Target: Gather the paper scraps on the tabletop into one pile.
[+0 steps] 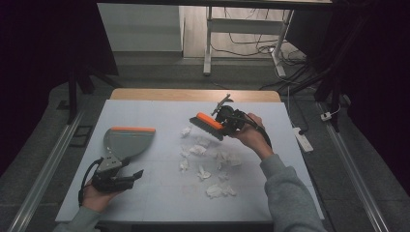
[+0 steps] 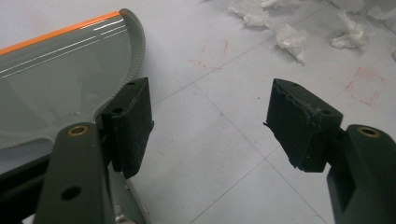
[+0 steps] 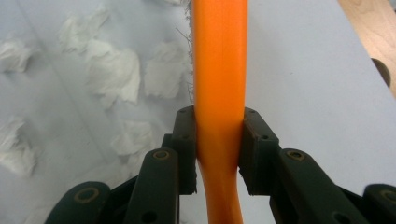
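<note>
Brush handle: orange (image 3: 219,93), nearest my lens in the right gripper view, running up between the two black jaws, which press on it from both sides.
Right tongs: (image 1: 226,121) closed on the brush handle; I see them in the high view raised above the far middle of the counter, held in my right hand (image 1: 251,135).
Brush: (image 1: 209,124) orange back with dark bristles below, tilted, its head pointing left and down toward the paper scraps, clear of the counter surface as far as I can tell.
Paper scraps: white crumpled pieces (image 1: 212,164) scattered over the middle of the counter, just below and in front of the brush; several show beside the handle in the right gripper view (image 3: 112,74).
Dustpan: grey with an orange front edge (image 1: 128,140), lying flat on the left part of the counter, well apart from the scraps; its curved rim shows at upper left in the left gripper view (image 2: 70,79).
Left tongs: (image 1: 138,174) jaws standing wide, with bare counter between them; they sit just beside the dustpan's near end, my left hand (image 1: 96,195) at the near left edge.
Counter: pale grey-blue sheet (image 1: 159,198) with faint grid lines and small red marks, a wooden strip at its far edge.
</note>
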